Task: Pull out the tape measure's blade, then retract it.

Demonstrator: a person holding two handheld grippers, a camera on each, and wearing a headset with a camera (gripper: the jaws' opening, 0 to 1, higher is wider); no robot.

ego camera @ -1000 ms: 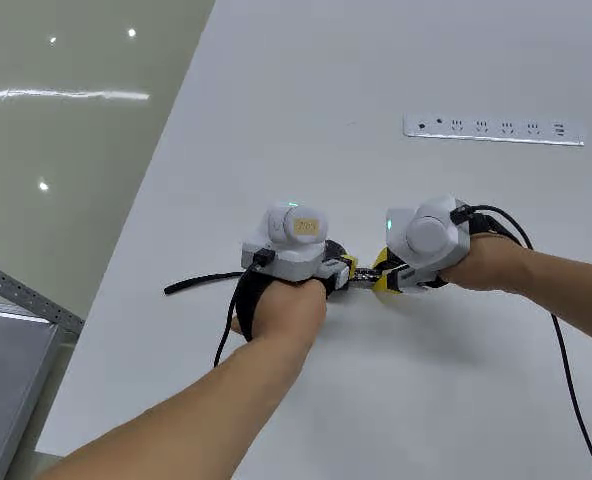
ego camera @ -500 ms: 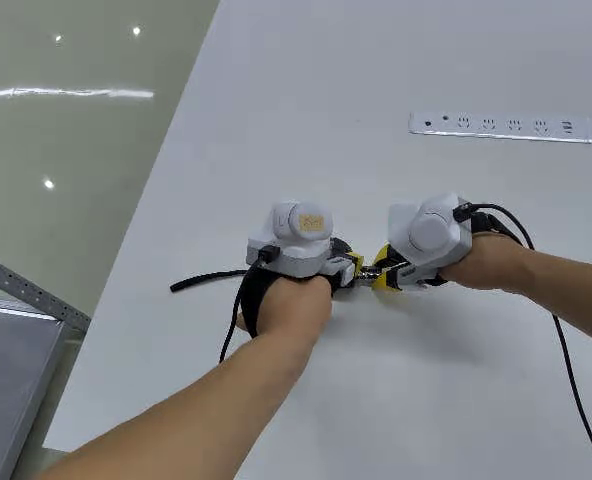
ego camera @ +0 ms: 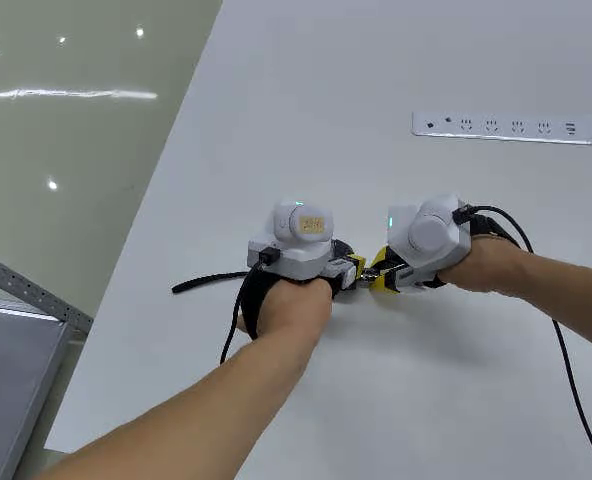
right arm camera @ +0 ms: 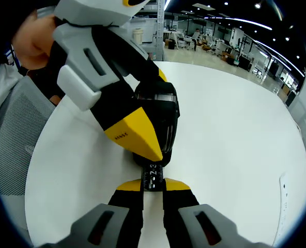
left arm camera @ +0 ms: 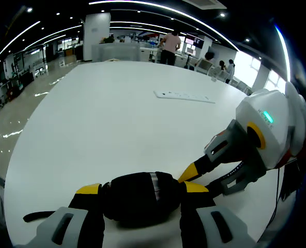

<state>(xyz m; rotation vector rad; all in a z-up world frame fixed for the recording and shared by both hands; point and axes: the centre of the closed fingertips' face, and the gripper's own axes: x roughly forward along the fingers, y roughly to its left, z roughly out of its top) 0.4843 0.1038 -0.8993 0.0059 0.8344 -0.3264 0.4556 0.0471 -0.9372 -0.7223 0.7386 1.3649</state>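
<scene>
A black tape measure (left arm camera: pixel 142 199) rests on the white table (ego camera: pixel 326 100), and my left gripper (left arm camera: pixel 141 191) is shut on its case from both sides. A short stretch of marked blade (right arm camera: pixel 153 173) sticks out of the case (right arm camera: pixel 161 119). My right gripper (right arm camera: pixel 153 184) is shut on the blade's end. In the head view the left gripper (ego camera: pixel 344 268) and right gripper (ego camera: pixel 378 278) face each other tip to tip at mid-table, with the case mostly hidden between them. The right gripper (left arm camera: pixel 256 139) reaches in from the right of the left gripper view.
A white power strip (ego camera: pixel 504 127) lies flat at the far right of the table. A black cable (ego camera: pixel 201 283) trails left from the left hand. The table's left edge runs diagonally, with a grey metal shelf (ego camera: pixel 16 330) and glossy floor beyond it.
The gap between the two grippers has narrowed a little, leaving less blade showing. The head camera has shifted slightly.
</scene>
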